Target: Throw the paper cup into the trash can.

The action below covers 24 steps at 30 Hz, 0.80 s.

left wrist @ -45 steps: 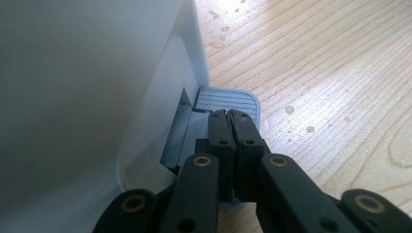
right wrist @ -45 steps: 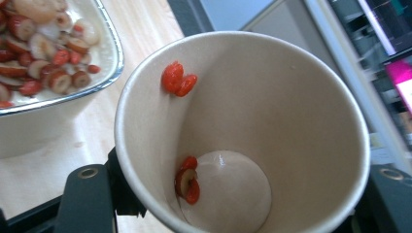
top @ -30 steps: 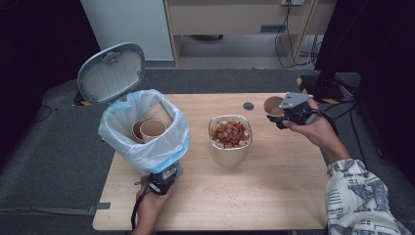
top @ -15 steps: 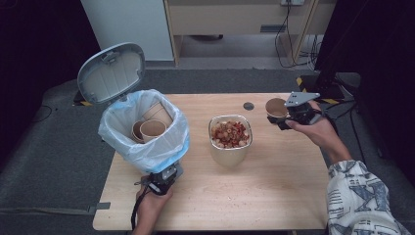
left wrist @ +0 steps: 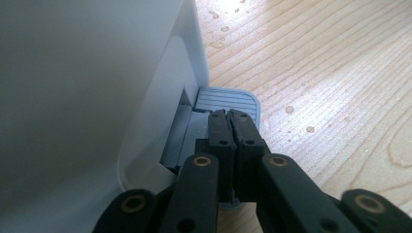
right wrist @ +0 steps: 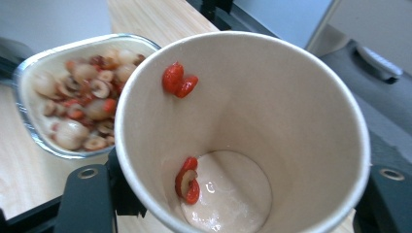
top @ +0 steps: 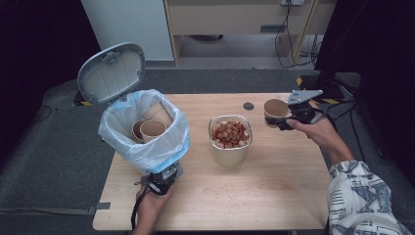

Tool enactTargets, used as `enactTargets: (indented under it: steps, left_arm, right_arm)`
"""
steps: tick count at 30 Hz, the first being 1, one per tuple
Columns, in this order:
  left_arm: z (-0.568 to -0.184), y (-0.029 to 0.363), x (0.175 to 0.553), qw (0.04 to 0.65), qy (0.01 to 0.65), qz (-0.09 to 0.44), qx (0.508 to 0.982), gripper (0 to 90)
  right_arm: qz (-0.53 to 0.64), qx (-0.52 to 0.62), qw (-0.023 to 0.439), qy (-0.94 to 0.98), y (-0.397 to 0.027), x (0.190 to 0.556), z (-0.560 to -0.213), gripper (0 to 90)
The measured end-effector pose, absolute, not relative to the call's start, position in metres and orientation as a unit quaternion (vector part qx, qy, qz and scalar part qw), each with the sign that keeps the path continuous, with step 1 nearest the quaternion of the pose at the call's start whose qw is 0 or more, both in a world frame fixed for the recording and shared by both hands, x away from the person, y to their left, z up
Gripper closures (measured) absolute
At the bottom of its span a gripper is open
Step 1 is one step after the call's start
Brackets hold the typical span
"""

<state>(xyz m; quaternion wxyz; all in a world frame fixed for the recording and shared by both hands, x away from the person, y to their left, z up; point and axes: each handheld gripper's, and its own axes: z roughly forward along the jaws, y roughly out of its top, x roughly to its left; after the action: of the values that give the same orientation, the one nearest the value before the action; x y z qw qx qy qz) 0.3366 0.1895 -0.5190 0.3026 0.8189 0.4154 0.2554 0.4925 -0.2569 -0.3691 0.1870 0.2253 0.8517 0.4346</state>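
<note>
At the right of the high view, the right gripper (top: 284,119) holds a paper cup (top: 275,109) clamped between its two jaws, lifted off the wooden table (top: 274,196) and tipped toward the centre of the frame. In the right gripper view the cup (right wrist: 243,131) sits between the black jaws at the lower corners, one on each side of its wall; a few red bits cling inside. Just left of it stands the foil tray of food scraps (top: 230,134).

At the lower left, the left gripper (top: 164,180) has its jaws pressed together with nothing between them, their tips resting on the grey pedal (left wrist: 227,99) of the lined bin (top: 144,129), whose lid (top: 111,73) stands up.
</note>
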Motion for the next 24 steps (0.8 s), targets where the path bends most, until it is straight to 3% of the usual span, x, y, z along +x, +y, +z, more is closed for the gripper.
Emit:
enactTargets:
  steps: [5,24]
  left_arm:
    - [-0.519,0.189,0.337,0.302,0.415,0.256,0.819,87.4]
    - [-0.519,0.190,0.337,0.303,0.415,0.255,0.819,87.4]
  right_arm:
    - [0.444,0.234,0.158,0.851,-0.254,0.491,-0.366,30.7]
    - [0.457,0.243,0.119,0.847,-0.233,0.487,-0.349,30.5]
